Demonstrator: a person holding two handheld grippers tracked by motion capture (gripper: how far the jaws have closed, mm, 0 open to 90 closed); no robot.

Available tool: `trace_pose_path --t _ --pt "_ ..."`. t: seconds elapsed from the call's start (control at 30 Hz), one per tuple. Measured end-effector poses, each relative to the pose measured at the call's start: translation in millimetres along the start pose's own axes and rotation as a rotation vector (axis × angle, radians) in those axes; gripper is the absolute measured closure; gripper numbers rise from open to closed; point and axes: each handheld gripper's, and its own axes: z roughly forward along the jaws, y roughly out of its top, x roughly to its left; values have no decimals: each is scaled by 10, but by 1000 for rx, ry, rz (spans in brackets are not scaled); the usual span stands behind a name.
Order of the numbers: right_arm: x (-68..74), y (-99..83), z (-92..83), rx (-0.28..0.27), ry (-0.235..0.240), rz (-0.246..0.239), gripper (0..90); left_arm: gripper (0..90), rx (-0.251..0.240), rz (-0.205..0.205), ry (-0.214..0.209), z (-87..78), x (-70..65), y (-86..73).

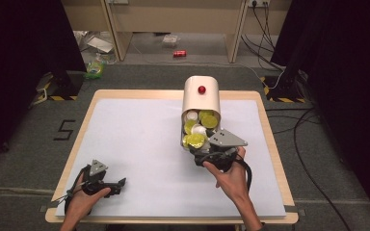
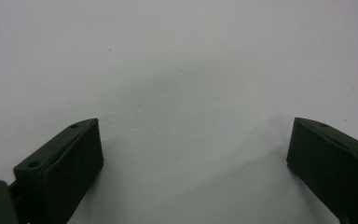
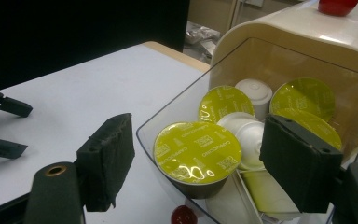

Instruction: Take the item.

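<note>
A cream dispenser (image 1: 201, 96) with a red knob (image 1: 202, 89) stands at the table's far middle. Its clear drawer (image 1: 196, 130) is pulled out and holds several yellow-lidded and white coffee capsules. My right gripper (image 1: 205, 155) is open at the drawer's near end. In the right gripper view its jaws straddle the nearest yellow capsule (image 3: 196, 154) without touching it, and the clear drawer (image 3: 168, 121) rim lies between them. My left gripper (image 1: 118, 185) rests open near the front left of the table, over bare white surface (image 2: 182, 84).
The white table top (image 1: 139, 139) has a wooden rim. A small red knob (image 3: 183, 215) shows below the drawer in the right gripper view. Cables, a red can (image 1: 179, 53) and a green bag (image 1: 95, 68) lie on the floor beyond the table.
</note>
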Motion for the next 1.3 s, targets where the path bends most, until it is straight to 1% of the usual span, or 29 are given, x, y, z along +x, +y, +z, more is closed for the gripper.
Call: trace_pose_path --t 0.07,0.2,0.27,0.57,0.77,0.9,1.03,1.2,1.3 --pt "-8 2 13 1 -4 -4 260 28 0 0 0 0 0 0" --pt "-33 9 87 10 -12 13 257 28 0 0 0 0 0 0" --pt "-27 14 119 13 -13 5 254 28 -1 0 0 0 0 0" --pt "-12 14 254 44 -28 6 252 28 0 0 0 0 1 0" --pt "-33 1 294 59 -39 6 255 28 0 0 0 0 0 0" --pt "-32 -4 309 63 -36 6 258 28 -1 0 0 0 0 0" --pt "-18 -17 333 77 -35 -1 280 28 -1 0 0 0 0 0" --pt "-16 -20 332 77 -29 4 307 28 0 0 0 0 0 0" --pt "-26 -26 335 84 -19 10 364 28 -1 -1 0 0 0 0"
